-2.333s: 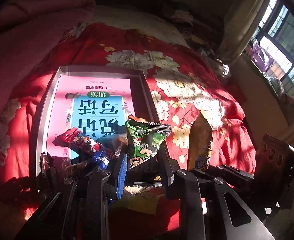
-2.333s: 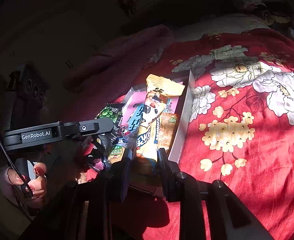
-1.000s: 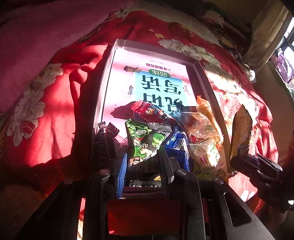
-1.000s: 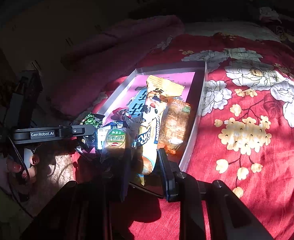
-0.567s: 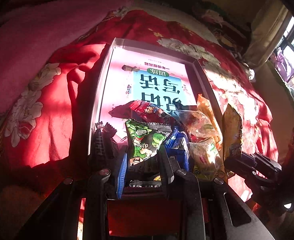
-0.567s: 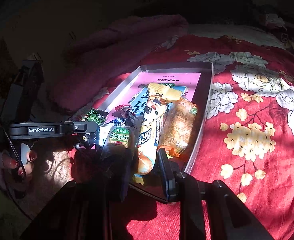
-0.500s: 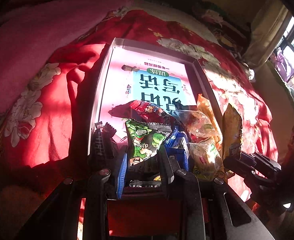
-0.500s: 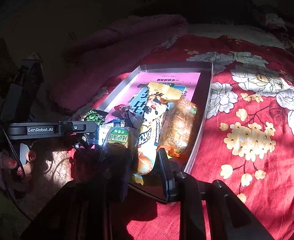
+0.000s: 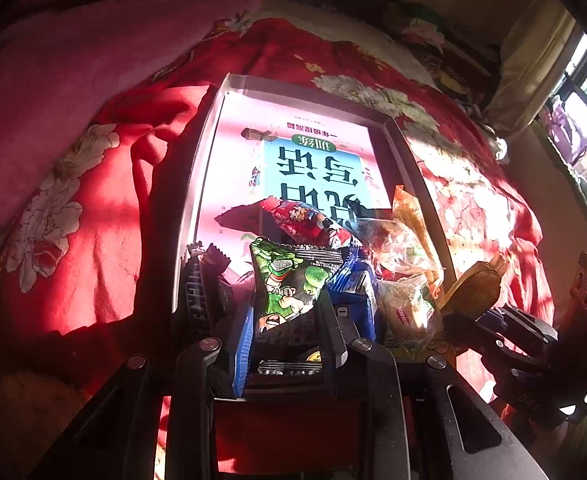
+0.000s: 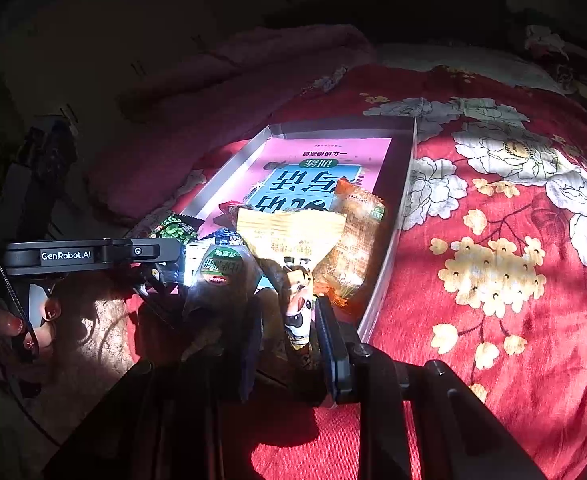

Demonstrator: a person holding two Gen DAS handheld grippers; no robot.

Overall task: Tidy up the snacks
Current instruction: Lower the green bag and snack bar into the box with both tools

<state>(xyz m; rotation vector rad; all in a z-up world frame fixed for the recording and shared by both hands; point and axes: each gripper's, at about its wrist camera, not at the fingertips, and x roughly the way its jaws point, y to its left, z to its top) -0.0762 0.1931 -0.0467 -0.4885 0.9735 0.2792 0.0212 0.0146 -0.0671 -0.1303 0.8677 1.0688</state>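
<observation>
Right wrist view: the yellow packet (image 10: 291, 240), upright half a second ago, now tips forward over the tray (image 10: 397, 240), its lower end pinched in the nearly shut right gripper (image 10: 289, 344). Left gripper (image 9: 285, 320) clamps the green packet (image 9: 289, 280) at the tray's near end, unchanged. Both snacks look placed over the pile; letting go seems next.

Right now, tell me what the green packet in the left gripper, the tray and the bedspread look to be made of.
Green packet: glossy printed plastic film, going by its crinkles and serrated top seal.
Tray: smooth pale walls with sharp folded corners, probably card or thin metal; unclear which.
Bedspread: soft woven fabric, red floral print, rumpled in folds.
</observation>
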